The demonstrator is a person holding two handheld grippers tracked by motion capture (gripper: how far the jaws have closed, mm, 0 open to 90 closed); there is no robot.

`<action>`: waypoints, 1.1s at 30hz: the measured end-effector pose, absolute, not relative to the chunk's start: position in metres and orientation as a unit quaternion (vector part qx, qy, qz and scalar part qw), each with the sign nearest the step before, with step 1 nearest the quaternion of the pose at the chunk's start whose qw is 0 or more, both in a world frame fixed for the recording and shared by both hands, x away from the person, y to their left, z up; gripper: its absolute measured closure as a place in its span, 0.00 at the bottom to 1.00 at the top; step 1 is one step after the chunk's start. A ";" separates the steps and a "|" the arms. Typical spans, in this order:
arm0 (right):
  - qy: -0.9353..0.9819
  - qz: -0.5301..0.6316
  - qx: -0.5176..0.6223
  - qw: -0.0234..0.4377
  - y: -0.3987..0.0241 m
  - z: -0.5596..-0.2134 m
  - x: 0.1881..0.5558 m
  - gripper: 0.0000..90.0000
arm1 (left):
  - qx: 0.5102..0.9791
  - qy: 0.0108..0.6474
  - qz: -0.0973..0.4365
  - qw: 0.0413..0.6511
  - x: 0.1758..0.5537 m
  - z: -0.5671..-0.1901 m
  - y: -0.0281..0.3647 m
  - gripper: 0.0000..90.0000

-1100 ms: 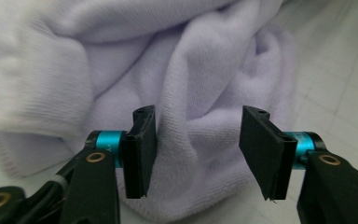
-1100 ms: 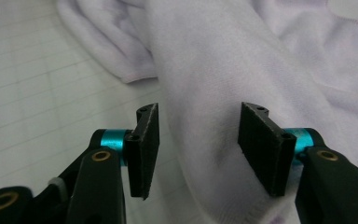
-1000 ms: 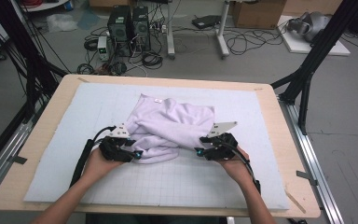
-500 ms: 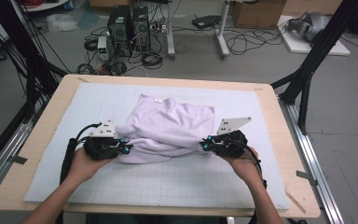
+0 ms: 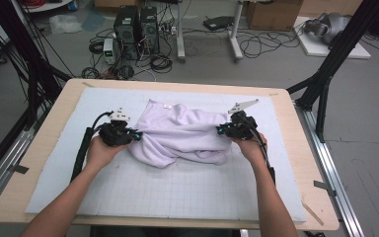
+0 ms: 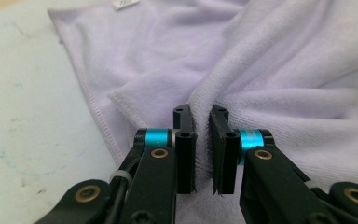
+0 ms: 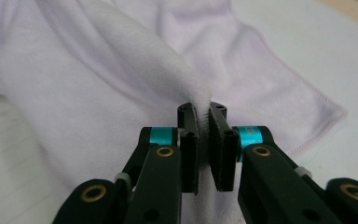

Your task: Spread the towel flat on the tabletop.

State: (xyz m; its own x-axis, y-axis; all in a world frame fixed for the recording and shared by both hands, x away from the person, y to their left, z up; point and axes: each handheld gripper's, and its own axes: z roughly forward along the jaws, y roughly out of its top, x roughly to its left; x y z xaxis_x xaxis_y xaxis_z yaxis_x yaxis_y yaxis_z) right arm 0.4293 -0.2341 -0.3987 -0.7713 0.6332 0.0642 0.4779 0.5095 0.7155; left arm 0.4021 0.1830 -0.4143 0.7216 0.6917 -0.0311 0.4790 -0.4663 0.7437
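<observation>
Nearest the camera, two bare forearms came in over the front edge of the one wooden table [image 5: 44,148], which carried one pale gridded mat [image 5: 177,192]; each hand held one gripper, two in all. The left gripper [image 5: 137,135] had its jaws nearly together and pinched a fold of the single lilac towel [image 5: 182,136] at its left side; in the left gripper view the left gripper [image 6: 200,122] showed plush cloth squeezed into the narrow gap between its black pads, after a second in which the jaws had been closing on that cloth and then eased a little. The right gripper [image 5: 219,130] clamped the towel's right side in the same way; in the right gripper view the right gripper [image 7: 201,116] had a ridge of towel [image 7: 121,70] drawn up between its pads, those jaws too having just closed and then eased slightly. The towel [image 6: 284,70] lay bunched and stretched between the two grippers at the middle of the mat; one small white label [image 5: 167,106] sat at its far edge, its writing too small to read. Beyond the table, two dark computer towers [image 5: 137,24] stood on the floor among cables.
</observation>
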 end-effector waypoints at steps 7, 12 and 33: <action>0.855 0.384 0.327 0.119 -0.240 -0.388 0.419 0.72 | 0.832 0.346 0.132 0.413 0.394 -0.396 0.198 0.70; 0.852 0.416 0.286 0.136 -0.238 -0.368 0.383 0.69 | 0.822 0.331 0.139 0.442 0.367 -0.379 0.207 0.63; 0.901 0.352 0.236 0.094 -0.173 -0.420 0.355 0.82 | 0.871 0.277 0.097 0.394 0.347 -0.440 0.150 0.84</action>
